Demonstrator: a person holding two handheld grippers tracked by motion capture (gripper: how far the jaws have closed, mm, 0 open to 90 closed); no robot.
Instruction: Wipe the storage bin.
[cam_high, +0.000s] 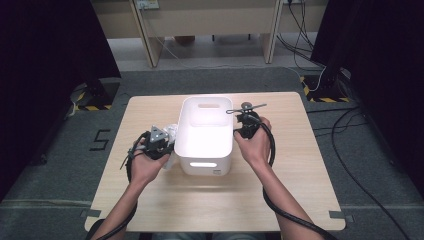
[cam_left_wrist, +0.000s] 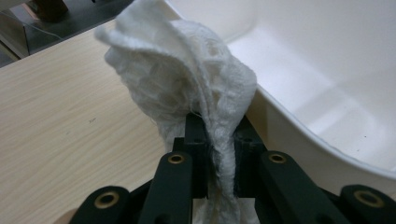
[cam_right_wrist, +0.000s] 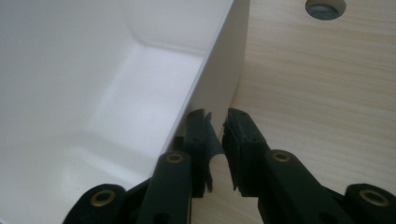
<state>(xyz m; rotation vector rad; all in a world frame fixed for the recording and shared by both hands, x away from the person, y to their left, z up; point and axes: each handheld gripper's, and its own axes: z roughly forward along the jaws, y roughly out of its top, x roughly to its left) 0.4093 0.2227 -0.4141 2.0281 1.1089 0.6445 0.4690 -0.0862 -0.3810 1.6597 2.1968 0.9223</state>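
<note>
Left gripper (cam_left_wrist: 212, 135) clamps your cloth (cam_left_wrist: 187, 79) beside the bin (cam_high: 206, 131), not yet in; right gripper (cam_right_wrist: 215, 126) jaws slightly apart at its wall

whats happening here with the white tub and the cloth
A person works at a wooden table with a gripper in each hand. The left gripper is shut on a white cloth, held just outside the left wall of a white plastic bin. The right gripper is at the bin's right wall, its jaws slightly apart and not pinching the rim. The bin looks empty inside.
</note>
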